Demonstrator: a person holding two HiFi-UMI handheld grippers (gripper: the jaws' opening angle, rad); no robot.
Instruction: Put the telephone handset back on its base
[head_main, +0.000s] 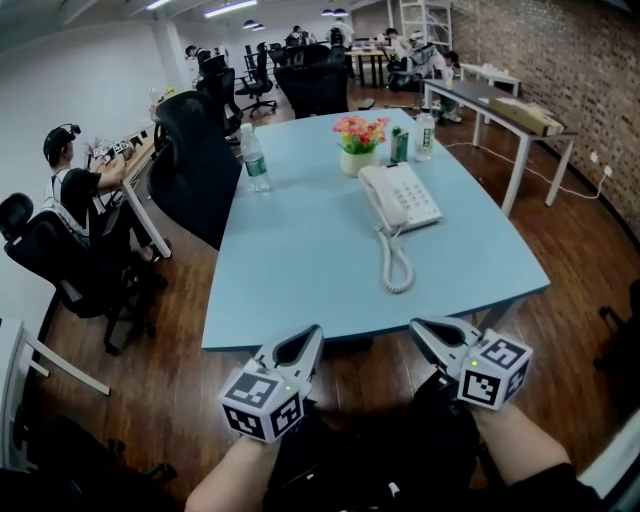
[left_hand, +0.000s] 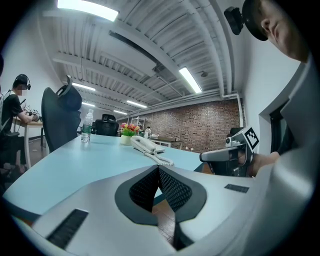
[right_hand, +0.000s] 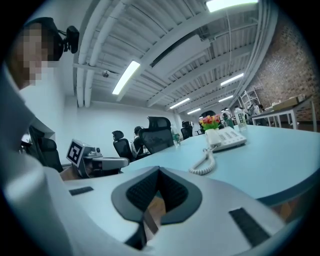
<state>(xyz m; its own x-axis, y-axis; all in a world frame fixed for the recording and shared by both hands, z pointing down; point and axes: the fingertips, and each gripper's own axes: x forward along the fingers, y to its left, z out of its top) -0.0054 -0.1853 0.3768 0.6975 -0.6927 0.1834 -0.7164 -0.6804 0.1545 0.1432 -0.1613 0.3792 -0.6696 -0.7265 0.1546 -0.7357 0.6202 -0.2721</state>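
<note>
Left gripper (head_main: 316, 330): hovering just short of the light-blue table's (head_main: 300, 285) near edge, over the wooden floor (head_main: 170, 390), jaws pressing fully together, gripping nothing. Right gripper (head_main: 416, 325): hovering level alongside, well apart from the left one, jaws likewise meeting tip to tip, holding nothing. Both pointing forward toward the table.

Telephone handset (head_main: 378, 198): lying seated along the left side of its base (head_main: 414, 195), well ahead of both grippers, sitting right of the table's centre. Running lengthwise from near to far, parallel to the keypad, far end leaning slightly left, near end slightly right.

Coiled cord (head_main: 396, 265): trailing from the handset's near end toward the near edge, doubling back in a long loop, resting flat on the tabletop.

Beyond the base: flower pot (head_main: 358, 160) standing just behind it, green can (head_main: 399, 146) and clear bottle (head_main: 425, 135) standing to the pot's right, water bottle (head_main: 256, 160) standing well to the left, near a black office chair (head_main: 190, 150).
</note>
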